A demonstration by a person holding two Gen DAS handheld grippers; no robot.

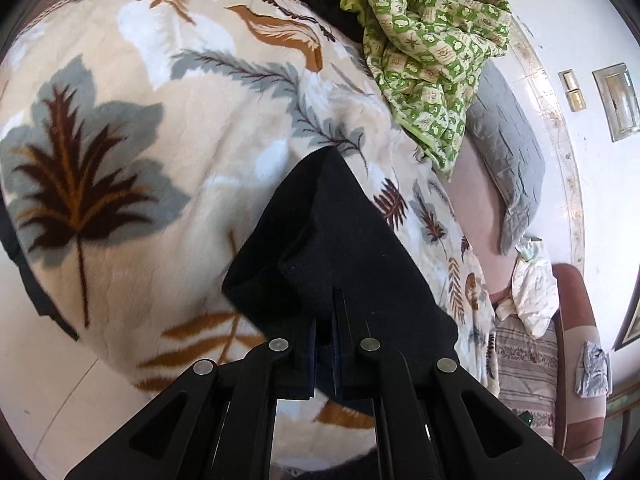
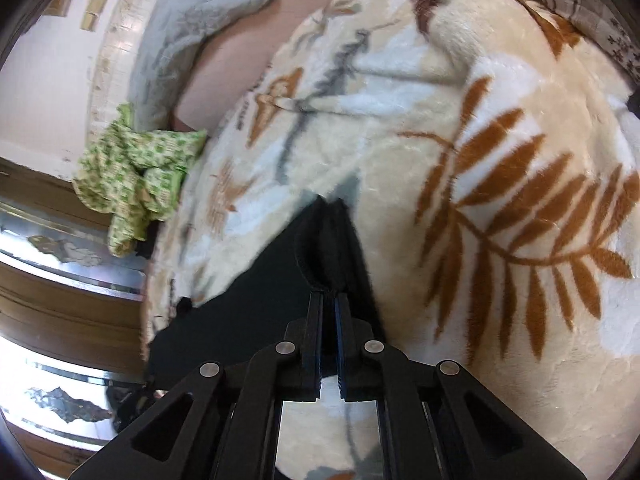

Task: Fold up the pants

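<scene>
Pants [image 1: 332, 240], black and bunched, hang from both grippers above a cream blanket [image 1: 168, 184] printed with brown and grey leaves. In the left wrist view the left gripper [image 1: 325, 320] sits at six o'clock with its jaws closed tight on a fold of the dark cloth, which rises in a peak toward twelve o'clock and drapes off toward four o'clock. A green patterned cloth [image 1: 432, 52] lies crumpled at one o'clock, with a grey pillow [image 1: 508, 148] just beside it toward three o'clock. A striped cushion [image 1: 524, 364] and a reddish chair [image 1: 584, 320] sit near four o'clock.

In the right wrist view the right gripper [image 2: 329, 304] is also at six o'clock, its jaws pinched shut on an edge of the pants [image 2: 260, 304], and the fabric spreads from the fingertips toward eight o'clock. The blanket [image 2: 400, 152] fills the frame from twelve to five o'clock. The green cloth [image 2: 132, 176] lies at nine o'clock and the grey pillow [image 2: 188, 32] at eleven o'clock. This view is somewhat blurred.
</scene>
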